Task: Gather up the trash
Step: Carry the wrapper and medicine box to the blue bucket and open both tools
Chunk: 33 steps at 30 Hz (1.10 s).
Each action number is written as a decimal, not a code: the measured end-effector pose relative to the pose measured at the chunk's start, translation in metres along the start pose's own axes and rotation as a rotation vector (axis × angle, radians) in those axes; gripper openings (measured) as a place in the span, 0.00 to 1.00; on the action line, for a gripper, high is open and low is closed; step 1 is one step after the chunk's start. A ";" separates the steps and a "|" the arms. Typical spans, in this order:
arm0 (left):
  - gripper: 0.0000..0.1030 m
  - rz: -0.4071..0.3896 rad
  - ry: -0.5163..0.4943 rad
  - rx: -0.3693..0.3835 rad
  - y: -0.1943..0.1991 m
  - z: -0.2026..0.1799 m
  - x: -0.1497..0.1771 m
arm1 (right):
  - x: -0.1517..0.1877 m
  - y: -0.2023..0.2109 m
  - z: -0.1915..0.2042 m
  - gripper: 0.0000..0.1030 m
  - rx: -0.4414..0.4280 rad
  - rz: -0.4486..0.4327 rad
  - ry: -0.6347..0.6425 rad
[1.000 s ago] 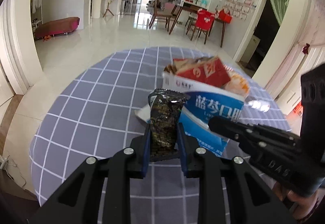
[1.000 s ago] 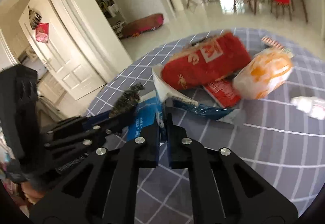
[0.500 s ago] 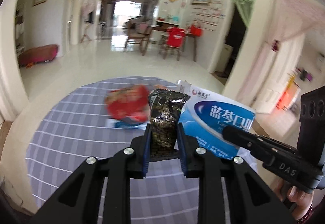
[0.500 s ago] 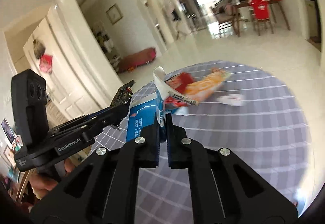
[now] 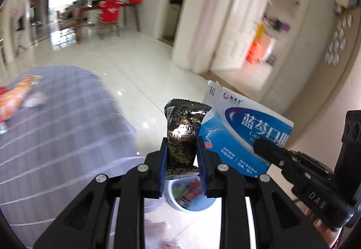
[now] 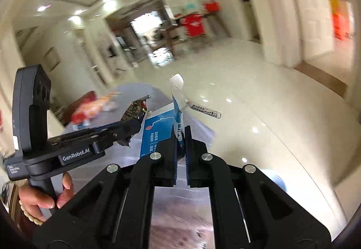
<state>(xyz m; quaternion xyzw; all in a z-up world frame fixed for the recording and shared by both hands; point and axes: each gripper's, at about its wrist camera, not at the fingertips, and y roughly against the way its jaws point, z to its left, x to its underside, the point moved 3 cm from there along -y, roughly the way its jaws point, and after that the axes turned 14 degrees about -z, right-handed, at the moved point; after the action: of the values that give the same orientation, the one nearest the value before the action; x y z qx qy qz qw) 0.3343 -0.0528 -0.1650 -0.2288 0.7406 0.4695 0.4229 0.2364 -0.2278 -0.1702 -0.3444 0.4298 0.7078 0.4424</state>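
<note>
My left gripper (image 5: 182, 147) is shut on a dark crinkled snack wrapper (image 5: 183, 127) and holds it in the air past the table's edge. Below it on the floor stands a pale blue trash bin (image 5: 191, 201) with wrappers inside. My right gripper (image 6: 180, 136) is shut on a blue and white carton (image 6: 158, 131), also seen beside the wrapper in the left wrist view (image 5: 243, 133). The left gripper (image 6: 133, 123) and its wrapper (image 6: 135, 108) show in the right wrist view, to the left of the carton.
The round table with a grey checked cloth (image 5: 56, 136) lies to the left, with red and orange wrappers (image 5: 15, 95) on it. Glossy tiled floor (image 5: 140, 68) spreads ahead. White doors and walls (image 5: 237, 23) stand to the right.
Both grippers have swung right, off the table and over the floor, each still holding its item. The trash bin has come into view below the left gripper.
</note>
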 end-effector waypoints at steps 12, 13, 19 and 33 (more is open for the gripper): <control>0.23 0.245 -0.071 0.035 -0.120 -0.054 0.072 | 0.059 -0.011 -0.134 0.53 0.208 0.105 -0.145; 0.23 0.269 -0.073 0.035 -0.127 -0.054 0.079 | 0.070 -0.020 -0.142 0.63 0.239 0.142 -0.174; 0.23 0.331 -0.104 0.048 -0.139 -0.063 0.104 | 0.100 -0.021 -0.167 0.63 0.279 0.190 -0.228; 0.23 0.375 -0.140 0.091 -0.156 -0.092 0.115 | 0.082 0.007 -0.172 0.63 0.344 0.069 -0.248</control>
<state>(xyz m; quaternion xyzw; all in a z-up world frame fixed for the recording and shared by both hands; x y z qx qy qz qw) 0.3497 -0.1993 -0.3214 -0.0344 0.7596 0.5206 0.3884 0.2177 -0.3598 -0.3065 -0.1593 0.4981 0.6755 0.5198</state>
